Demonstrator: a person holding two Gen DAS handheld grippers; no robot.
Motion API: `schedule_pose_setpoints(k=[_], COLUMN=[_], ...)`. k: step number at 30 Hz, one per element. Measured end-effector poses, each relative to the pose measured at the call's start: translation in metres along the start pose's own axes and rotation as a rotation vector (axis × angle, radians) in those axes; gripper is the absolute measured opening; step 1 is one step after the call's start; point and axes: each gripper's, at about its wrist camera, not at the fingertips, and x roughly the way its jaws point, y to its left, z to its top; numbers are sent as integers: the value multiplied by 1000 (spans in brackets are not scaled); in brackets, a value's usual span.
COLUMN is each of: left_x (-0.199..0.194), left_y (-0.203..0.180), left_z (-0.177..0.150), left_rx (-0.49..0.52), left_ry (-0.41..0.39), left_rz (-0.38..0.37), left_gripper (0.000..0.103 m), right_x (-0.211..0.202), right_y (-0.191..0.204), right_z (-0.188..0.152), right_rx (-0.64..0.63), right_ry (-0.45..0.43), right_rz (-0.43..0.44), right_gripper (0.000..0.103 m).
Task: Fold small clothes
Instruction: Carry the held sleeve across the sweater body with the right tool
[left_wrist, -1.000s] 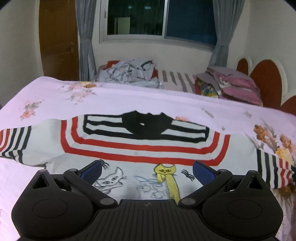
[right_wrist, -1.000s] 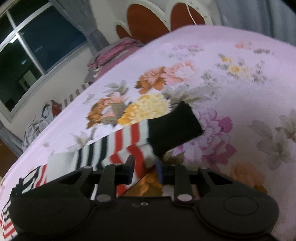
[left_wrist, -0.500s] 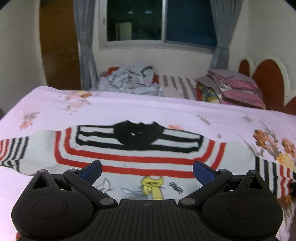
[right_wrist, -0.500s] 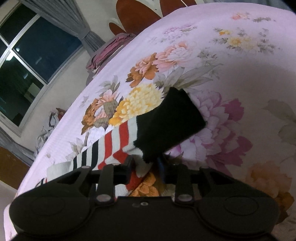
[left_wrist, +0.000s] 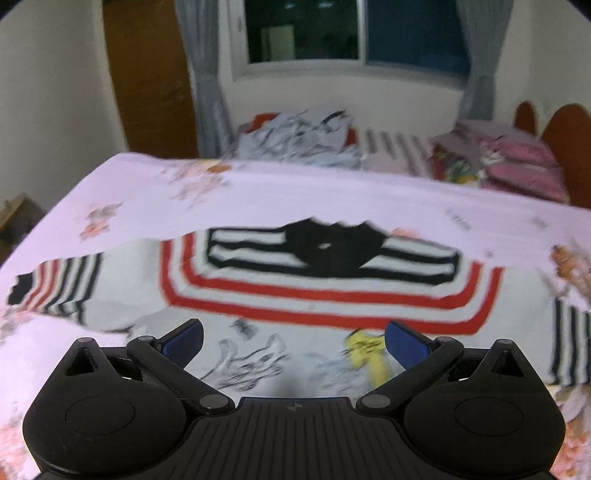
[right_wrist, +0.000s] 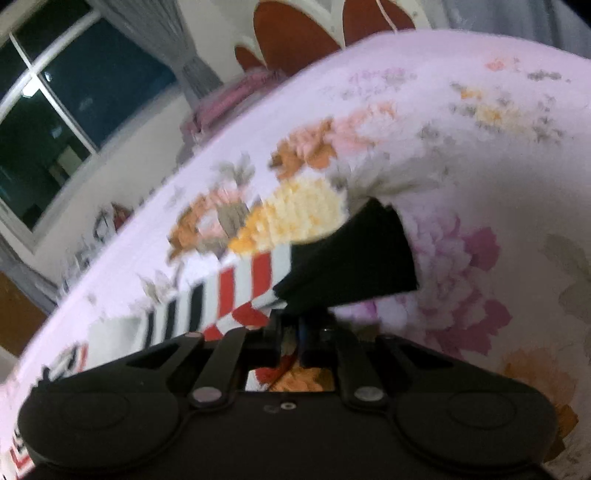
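The left gripper (left_wrist: 293, 338) stands with its jaws wide apart, blue pads (left_wrist: 404, 343) facing each other over the lower front of the small sweater (left_wrist: 295, 295), nothing between them and no clear contact with the cloth. The sweater lies spread flat on the floral bedspread (left_wrist: 258, 192), front up, its black collar (left_wrist: 330, 249) toward the far side, black and red stripes ringing the chest and sleeves stretched out to either side. Below the red bands are drawn cats, one yellow cat (left_wrist: 365, 354) just by the right-hand pad and a line-drawn one nearer the left-hand pad; blur makes them hard to read, and no lettering, brand or label can be made out on the garment or on either gripper. The right gripper (right_wrist: 290, 338) has its jaws nearly together and closing, pinching the striped sleeve (right_wrist: 236, 291) right where the red and white stripes meet the black cuff (right_wrist: 354, 262); a strip of cloth shows in the narrow gap between the fingers. The cuff sticks up and forward beyond the fingertips, lifted off the bedspread, while the rest of the sleeve trails back toward the sweater's body at the lower left. Beyond the bed, a heap of clothes (left_wrist: 303, 136) lies under the dark window (left_wrist: 354, 29), and folded pink bedding (left_wrist: 517, 162) sits by the headboard (right_wrist: 295, 33).
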Motion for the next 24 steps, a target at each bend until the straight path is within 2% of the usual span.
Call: schedule_pose_setpoints(k=[2,3,5,7,9,10,13,17,20,24], left_x=[0,0,1,4,9,12,17,30,46,63], left_y=[11,16,25,34,42,46,61,87,101,115], left_z=[-4,-6,-10,-14,-15,-15,-11,4,8,8], left_rx=[-22,-27,-29,-34,-36,-36,-51,-65,-30,-14], left_ry=[11,15,19,23,29,28,6,-9,-4,11], left_rz=[-14,-30,-52,-67,-71,-68,-23,-2,6,-72], left_gripper=[103,103,103,103,103,103,103,103,103,103], right_x=[12,13,11,11,13,14,14,-3,-16,-27], right_y=[2,-4,-15,-19,-16,-12,5,38,74,137], right_z=[-1,-1,-1,-3,-3,-3,-2,-5,-12,-33], right_rx=[-10,39,145,189,167,149,71,-27,-87,-204], right_ry=[62,68,67,66,61,61,45,-31,-80,-88], right_rz=[-37,-21,23,36,21,-5,-58,-93,-54,36], right_gripper=[20,21,28,28,24,18,8,8,8,8])
